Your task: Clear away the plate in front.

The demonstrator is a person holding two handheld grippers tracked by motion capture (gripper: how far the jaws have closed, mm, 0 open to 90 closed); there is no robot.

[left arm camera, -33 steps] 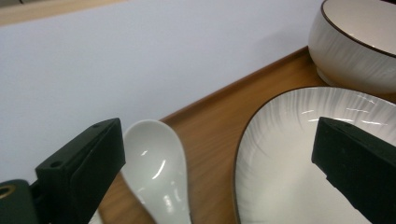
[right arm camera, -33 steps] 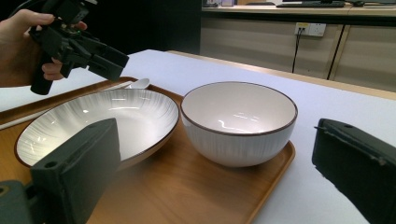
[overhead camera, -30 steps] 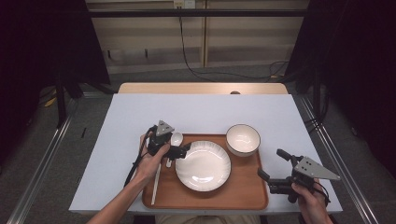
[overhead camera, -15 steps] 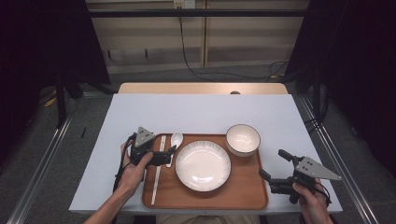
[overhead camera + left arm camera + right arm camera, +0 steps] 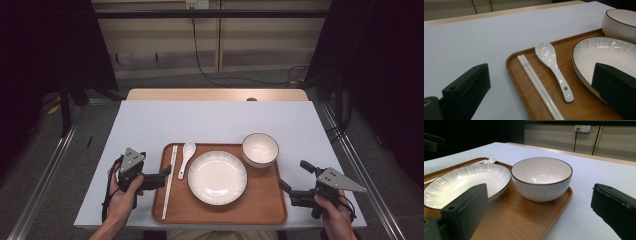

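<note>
A wooden tray (image 5: 260,210) lies at the near middle of the white table. On it are a white plate (image 5: 217,177), a white bowl (image 5: 260,149) at its far right, a white spoon (image 5: 186,157) and white chopsticks (image 5: 170,180) at its left. My left gripper (image 5: 161,179) is at the tray's left edge, open and holding nothing. Between its wide jaws the left gripper view shows the chopsticks (image 5: 536,82) and the spoon (image 5: 551,62). My right gripper (image 5: 295,176) stands open just off the tray's right edge, facing the bowl (image 5: 541,178) and the plate (image 5: 466,182).
The white table surface (image 5: 210,120) stretches bare beyond the tray to a wooden strip (image 5: 215,95) along the far edge. Metal rails (image 5: 45,175) run down both sides of the table. Dark curtains and a cable hang behind.
My left gripper has drawn back from beside the spoon, moving left and toward the person to the tray's left edge. The spoon stays flat on the tray. The right gripper has barely moved.
</note>
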